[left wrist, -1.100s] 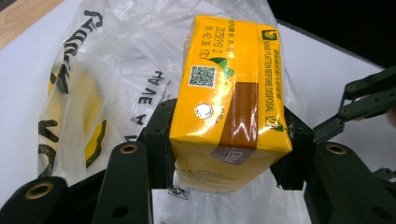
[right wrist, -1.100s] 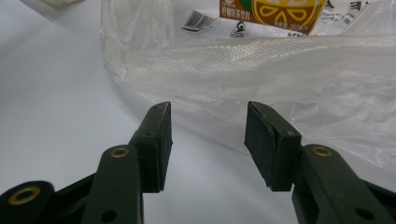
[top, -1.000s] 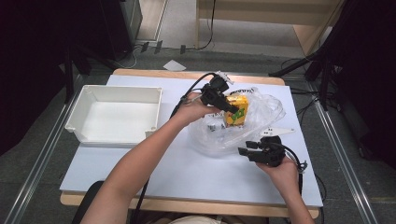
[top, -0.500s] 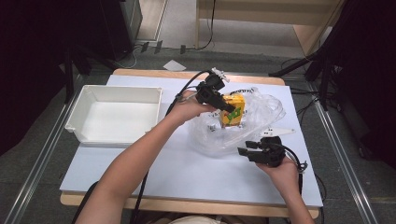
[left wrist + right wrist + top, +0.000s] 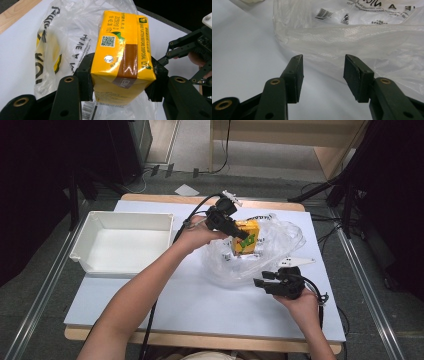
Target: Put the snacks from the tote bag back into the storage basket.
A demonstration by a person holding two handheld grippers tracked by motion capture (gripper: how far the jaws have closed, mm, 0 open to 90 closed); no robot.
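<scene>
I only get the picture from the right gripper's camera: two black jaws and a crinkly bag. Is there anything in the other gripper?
Observer: Yes. The left gripper is shut on a yellow carton, one pad on each side.
Operator: Is the carton inside the bag?
Observer: The high view shows the carton held upright over the clear plastic bag; whether its bottom has cleared the bag I cannot tell.
Operator: Where could it go?
Observer: A white bin sits at the left of the table, maybe there.
Operator: And my gripper?
Observer: The right gripper is open, beside the bag's near edge, gripping nothing.
</scene>
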